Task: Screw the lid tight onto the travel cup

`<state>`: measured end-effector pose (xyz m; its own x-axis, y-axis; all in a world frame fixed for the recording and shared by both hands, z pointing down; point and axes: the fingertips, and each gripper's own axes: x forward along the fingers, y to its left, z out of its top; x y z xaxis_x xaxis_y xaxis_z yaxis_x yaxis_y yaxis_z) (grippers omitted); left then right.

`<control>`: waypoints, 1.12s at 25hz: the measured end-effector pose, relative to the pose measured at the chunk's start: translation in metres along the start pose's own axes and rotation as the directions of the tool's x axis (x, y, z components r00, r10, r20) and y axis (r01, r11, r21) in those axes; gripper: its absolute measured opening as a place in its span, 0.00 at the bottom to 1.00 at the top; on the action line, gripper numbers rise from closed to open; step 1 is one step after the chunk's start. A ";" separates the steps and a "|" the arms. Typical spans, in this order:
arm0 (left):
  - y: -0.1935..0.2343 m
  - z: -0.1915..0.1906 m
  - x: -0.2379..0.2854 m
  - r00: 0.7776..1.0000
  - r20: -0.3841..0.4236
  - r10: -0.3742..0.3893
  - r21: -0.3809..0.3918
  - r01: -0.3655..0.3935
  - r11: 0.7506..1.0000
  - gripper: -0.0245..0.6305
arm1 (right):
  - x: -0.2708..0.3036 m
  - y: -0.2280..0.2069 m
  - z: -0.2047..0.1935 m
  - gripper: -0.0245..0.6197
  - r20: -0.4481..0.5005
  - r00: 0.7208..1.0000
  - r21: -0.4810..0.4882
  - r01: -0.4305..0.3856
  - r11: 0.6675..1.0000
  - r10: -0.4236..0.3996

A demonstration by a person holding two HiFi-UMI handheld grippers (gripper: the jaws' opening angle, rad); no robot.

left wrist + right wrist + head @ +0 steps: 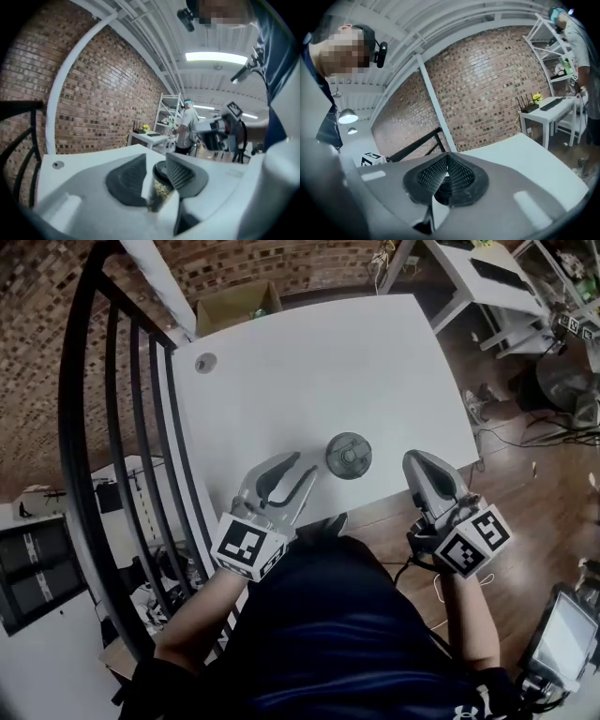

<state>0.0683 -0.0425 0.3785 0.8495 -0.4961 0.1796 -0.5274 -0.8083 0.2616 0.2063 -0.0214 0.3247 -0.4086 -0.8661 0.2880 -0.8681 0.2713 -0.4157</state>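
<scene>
Holding a gripper in each hand above the near edge of a white table (pixel 309 362). Has the travel cup (pixel 349 455) standing upright on that table, close to the near edge, between the two grippers and touching neither. Shows a dark lid (pixel 161 168) sitting on the cup, over a clear body with pale yellowish bits inside.

Holds the left gripper (pixel 306 465) just left of the cup, fingers apart and clamped on nothing. Looks along those fingers at the cup beyond them, one pad (pixel 180 173) overlapping the lid's edge in the left gripper view, though a small gap shows from above.

Holds the right gripper (pixel 417 465) just right of the cup, fingers pressed together with nothing between them.

Wears a dark shirt (pixel 337 634), forearms bare.

Has a round hole (pixel 205 363) near the table's far left corner and a cardboard box (pixel 239 306) past the far edge. Stands beside a black railing (pixel 66 427) on the left, with a brick wall (pixel 93 93) behind it. Faces a second white desk (pixel 147 137) and a person in a light top (pixel 187 124) far off.
</scene>
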 end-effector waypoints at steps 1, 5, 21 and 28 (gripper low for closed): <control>-0.004 0.013 -0.004 1.000 0.020 0.023 -0.009 -0.023 1.000 0.16 | -0.003 0.001 0.001 0.05 0.039 0.999 0.036 0.002 0.999 -0.003; -0.030 0.037 -0.004 0.999 0.050 0.019 -0.019 -0.018 1.000 0.05 | -0.009 0.010 -0.014 0.05 0.083 0.997 0.015 -0.002 1.000 0.001; -0.074 0.052 0.009 0.997 0.073 -0.028 0.044 0.025 0.999 0.05 | -0.028 0.025 -0.018 0.05 0.131 0.991 -0.206 0.024 0.978 0.004; -0.067 0.047 0.004 0.997 0.068 -0.030 0.059 0.026 0.998 0.05 | -0.023 0.029 -0.018 0.05 0.111 0.994 -0.229 0.022 0.973 0.004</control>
<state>0.1079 -0.0049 0.3174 0.8641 -0.4920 0.1065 -0.5032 -0.8383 0.2098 0.1856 0.0140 0.3218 -0.3779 -0.9064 0.1887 -0.9184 0.3411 -0.2006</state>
